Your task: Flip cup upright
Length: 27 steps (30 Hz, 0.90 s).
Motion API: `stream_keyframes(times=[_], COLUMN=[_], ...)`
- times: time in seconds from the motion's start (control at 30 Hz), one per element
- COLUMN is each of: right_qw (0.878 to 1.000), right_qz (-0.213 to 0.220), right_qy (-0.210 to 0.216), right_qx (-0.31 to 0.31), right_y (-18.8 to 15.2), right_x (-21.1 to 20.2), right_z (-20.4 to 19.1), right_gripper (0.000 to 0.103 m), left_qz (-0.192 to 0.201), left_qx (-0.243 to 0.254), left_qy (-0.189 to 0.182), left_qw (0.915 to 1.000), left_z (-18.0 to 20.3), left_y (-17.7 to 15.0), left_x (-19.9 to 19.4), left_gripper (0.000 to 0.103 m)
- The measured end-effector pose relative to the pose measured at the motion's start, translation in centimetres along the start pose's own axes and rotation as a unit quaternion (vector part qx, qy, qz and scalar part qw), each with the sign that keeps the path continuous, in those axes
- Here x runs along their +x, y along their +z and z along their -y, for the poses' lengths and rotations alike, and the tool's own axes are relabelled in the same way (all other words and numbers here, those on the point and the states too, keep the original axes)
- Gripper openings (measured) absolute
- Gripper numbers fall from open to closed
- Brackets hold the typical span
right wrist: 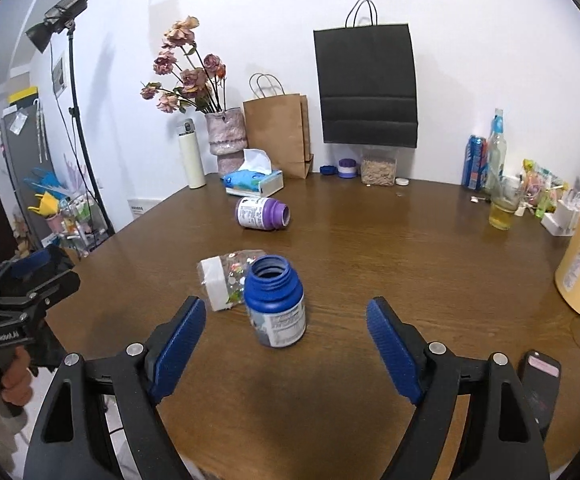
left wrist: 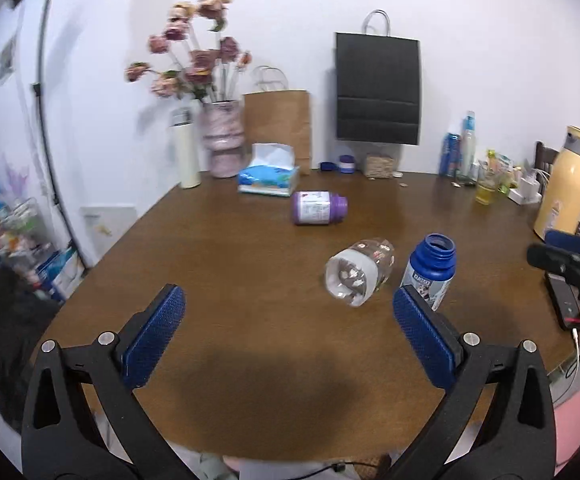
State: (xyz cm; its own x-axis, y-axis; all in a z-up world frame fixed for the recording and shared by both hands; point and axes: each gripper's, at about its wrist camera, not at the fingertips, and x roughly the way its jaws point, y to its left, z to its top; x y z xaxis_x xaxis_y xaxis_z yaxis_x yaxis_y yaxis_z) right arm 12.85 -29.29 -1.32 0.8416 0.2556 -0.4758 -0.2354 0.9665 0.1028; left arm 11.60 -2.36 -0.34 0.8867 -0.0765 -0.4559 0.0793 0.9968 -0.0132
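Cup (left wrist: 360, 277): on its side, ahead of the left tool (left wrist: 288, 330), untouched.
Tools: both spread apart, empty; right tool (right wrist: 286, 336) faces the upright blue bottle (right wrist: 275, 300).
Next: likely close in, clamp cup, tip upright.

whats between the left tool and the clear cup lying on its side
Nothing: in the left wrist view only bare brown table lies between the open left tool and the clear cup. The blue bottle stands upright beside the cup.
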Motion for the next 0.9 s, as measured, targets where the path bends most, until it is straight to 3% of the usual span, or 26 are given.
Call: stream_keyframes(times=[0.17, 0.3, 0.4, 0.53, 0.9], right_qw=[1.0, 0.997, 0.994, 0.994, 0.994], right_qz=[0.028, 0.076, 0.106, 0.1, 0.097], right_qy=[0.011, 0.003, 0.006, 0.031, 0.021], right_qx=[-0.001, -0.02, -0.029, -0.042, -0.042], right_y=[-3.2, -7.0, -9.3, -9.5, -9.7], right_x=[-4.0, -8.5, -10.7, -10.5, -10.7], right_z=[-2.3, -5.1, -6.5, -7.5, -7.5], right_gripper=[0.087, 0.087, 0.087, 0.087, 0.087], left_qz=[0.045, 0.105, 0.097, 0.103, 0.113], left_qx=[-0.02, 0.02, 0.029, 0.023, 0.025], left_qy=[0.009, 0.015, 0.004, 0.0, -0.001], left_qw=[0.9988, 0.9942, 0.9948, 0.9944, 0.9933], left_z=[-0.4, 0.5, 1.0, 1.2, 1.2], left_y=[-2.3, -5.4, -7.1, -7.4, -7.4], left_x=[-5.2, -9.3, -10.7, -11.3, -11.8], left_gripper=[0.103, 0.103, 0.103, 0.103, 0.103])
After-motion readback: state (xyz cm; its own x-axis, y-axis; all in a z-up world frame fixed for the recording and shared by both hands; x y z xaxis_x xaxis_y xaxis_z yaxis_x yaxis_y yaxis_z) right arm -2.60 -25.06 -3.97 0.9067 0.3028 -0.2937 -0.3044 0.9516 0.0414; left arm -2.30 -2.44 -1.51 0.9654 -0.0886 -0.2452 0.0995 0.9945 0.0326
